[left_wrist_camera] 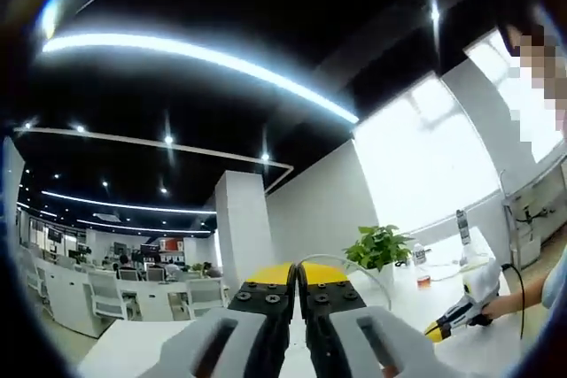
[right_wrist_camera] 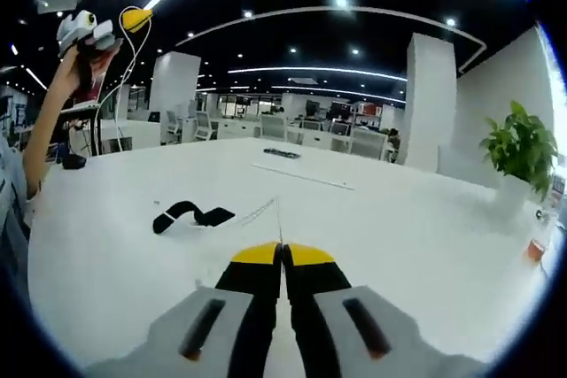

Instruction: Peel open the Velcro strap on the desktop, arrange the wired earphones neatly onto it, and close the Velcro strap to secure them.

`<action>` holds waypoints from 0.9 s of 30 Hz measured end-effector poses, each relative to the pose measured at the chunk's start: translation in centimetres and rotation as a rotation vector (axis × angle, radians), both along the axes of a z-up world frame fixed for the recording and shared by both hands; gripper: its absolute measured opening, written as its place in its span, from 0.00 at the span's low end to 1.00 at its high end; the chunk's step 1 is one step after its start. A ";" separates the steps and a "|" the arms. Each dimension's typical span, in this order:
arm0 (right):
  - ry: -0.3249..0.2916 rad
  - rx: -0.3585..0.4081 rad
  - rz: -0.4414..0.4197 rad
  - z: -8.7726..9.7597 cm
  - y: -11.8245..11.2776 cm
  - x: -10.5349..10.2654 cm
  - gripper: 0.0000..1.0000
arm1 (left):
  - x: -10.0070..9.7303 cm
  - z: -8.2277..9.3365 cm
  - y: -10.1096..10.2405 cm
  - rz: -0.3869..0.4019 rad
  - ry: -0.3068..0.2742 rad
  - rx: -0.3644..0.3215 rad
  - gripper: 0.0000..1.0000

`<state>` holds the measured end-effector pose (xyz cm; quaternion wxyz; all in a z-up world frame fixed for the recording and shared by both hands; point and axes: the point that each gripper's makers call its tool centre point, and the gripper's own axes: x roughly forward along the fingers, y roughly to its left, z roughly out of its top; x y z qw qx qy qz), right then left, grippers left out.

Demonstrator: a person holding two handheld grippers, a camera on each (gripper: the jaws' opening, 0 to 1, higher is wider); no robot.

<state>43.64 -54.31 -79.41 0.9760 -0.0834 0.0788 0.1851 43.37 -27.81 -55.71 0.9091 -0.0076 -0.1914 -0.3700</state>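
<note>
The black Velcro strap point(right_wrist_camera: 190, 214) lies curled on the white desk point(right_wrist_camera: 399, 236), ahead and left of my right gripper point(right_wrist_camera: 283, 250). That gripper's yellow-tipped jaws are shut on the thin white earphone cable point(right_wrist_camera: 280, 219), which runs forward from the tips. The left gripper point(right_wrist_camera: 133, 17) is raised high at the upper left in a hand, with white cable hanging from its tip. In the left gripper view my left gripper point(left_wrist_camera: 297, 273) points up towards the ceiling, jaws shut, and the cable point(left_wrist_camera: 354, 265) arcs off to the right from its tips. The right gripper point(left_wrist_camera: 443, 325) sits low at the right.
A potted plant point(right_wrist_camera: 518, 152) stands at the desk's far right edge, with a small bottle point(left_wrist_camera: 421, 267) near it. A dark flat item point(right_wrist_camera: 282, 154) and a long thin strip point(right_wrist_camera: 301, 176) lie further back. The person's arm point(right_wrist_camera: 44, 121) rises at the left.
</note>
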 end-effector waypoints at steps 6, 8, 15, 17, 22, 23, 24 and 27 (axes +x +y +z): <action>0.000 0.098 -0.020 0.3 -0.8 0.1 0.04 | -1.0 -1.1 -2.2 -0.078 0.041 0.007 0.06; 0.001 0.113 -0.026 0.3 -1.1 0.1 0.04 | -1.5 -1.7 -3.4 -0.122 0.065 0.011 0.06; -0.018 0.158 -0.036 0.7 -1.1 0.2 0.04 | -3.3 -3.7 -7.3 -0.241 0.113 0.053 0.06; -0.019 0.158 -0.031 0.7 -0.9 0.2 0.04 | -3.4 -4.7 -8.0 -0.250 0.125 0.077 0.06; -0.038 0.147 -0.001 1.1 -0.1 0.2 0.04 | -2.7 -8.4 -8.4 -0.237 0.177 0.143 0.06; -0.039 0.141 0.007 1.1 0.2 0.2 0.05 | -2.2 -9.2 -8.1 -0.214 0.182 0.161 0.06; -0.038 0.126 0.024 1.1 0.6 0.2 0.05 | -2.1 -9.5 -7.9 -0.206 0.185 0.164 0.06; -0.031 0.074 0.065 0.7 1.9 0.2 0.05 | -0.5 -12.0 -6.5 -0.156 0.233 0.182 0.06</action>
